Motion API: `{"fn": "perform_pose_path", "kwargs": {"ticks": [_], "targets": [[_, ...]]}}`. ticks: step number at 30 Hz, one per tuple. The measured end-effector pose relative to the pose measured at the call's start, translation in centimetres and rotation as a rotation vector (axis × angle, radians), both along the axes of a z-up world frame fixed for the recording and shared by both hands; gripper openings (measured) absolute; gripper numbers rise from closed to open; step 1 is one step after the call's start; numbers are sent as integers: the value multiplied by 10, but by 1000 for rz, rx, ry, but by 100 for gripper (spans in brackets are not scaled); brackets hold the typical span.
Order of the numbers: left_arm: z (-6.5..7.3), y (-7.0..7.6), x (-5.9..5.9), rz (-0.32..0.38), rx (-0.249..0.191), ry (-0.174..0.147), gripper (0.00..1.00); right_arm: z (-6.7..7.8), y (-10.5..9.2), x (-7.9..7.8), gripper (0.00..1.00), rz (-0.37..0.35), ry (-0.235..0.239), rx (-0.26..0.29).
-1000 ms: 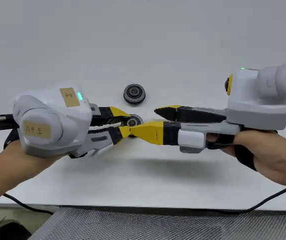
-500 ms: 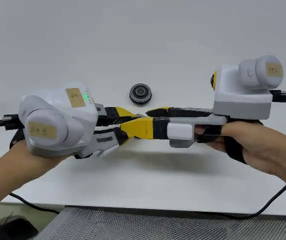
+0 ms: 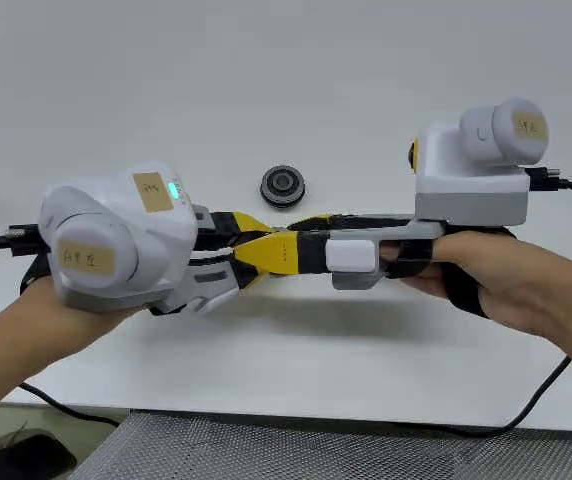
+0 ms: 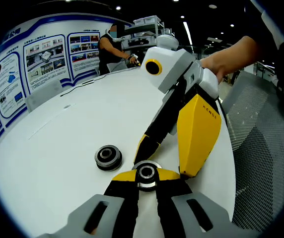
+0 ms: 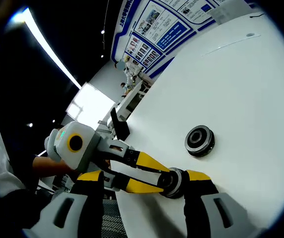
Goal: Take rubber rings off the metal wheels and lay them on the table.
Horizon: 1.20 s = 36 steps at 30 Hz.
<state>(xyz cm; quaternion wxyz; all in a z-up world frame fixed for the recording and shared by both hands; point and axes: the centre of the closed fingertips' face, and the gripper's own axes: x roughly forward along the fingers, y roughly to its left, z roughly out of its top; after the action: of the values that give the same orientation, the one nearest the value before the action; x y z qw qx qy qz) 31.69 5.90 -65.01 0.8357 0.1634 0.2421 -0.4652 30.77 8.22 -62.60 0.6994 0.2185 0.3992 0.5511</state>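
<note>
The right gripper [image 3: 278,236] has slid in over the left gripper [image 3: 249,245], head view; a spare wheel [image 3: 282,186] lies on the table [image 3: 296,340] (apart from both). Left gripper view: its jaws clamp a wheel [image 4: 147,172]. Right gripper view: jaws spread, one touching that wheel.

**Bkgd only**

We see wall posters [image 4: 37,59] upper left in the left gripper view, w/ a person [image 4: 109,47] top ctr beside them. Grey mesh [image 3: 266,450] runs along the bottom of the head view. Light strip [image 5: 47,49] upper left, right gripper view.
</note>
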Motion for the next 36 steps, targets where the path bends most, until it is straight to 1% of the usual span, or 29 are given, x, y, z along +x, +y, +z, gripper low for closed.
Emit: {"fn": "perform_pose_path", "kwargs": {"ticks": [17, 24, 28, 31, 34, 36], "targets": [[-1, 1, 1, -1, -4, 3, 12, -2, -5, -2, 64, 19, 16, -30], [-1, 1, 1, 0, -4, 4, 12, -2, -7, -4, 64, 30, 24, -29], [-1, 1, 1, -1, -2, 5, 12, -2, -8, -3, 65, 30, 48, -25], [-1, 1, 1, -1, -1, 6, 12, -4, -9, -3, 64, 35, 32, -34], [-1, 2, 1, 0, -2, 7, 12, -3, -9, -4, 64, 30, 38, -27], [-1, 2, 1, -1, -2, 7, 12, -3, -10, -5, 63, 34, 43, -33]]}}
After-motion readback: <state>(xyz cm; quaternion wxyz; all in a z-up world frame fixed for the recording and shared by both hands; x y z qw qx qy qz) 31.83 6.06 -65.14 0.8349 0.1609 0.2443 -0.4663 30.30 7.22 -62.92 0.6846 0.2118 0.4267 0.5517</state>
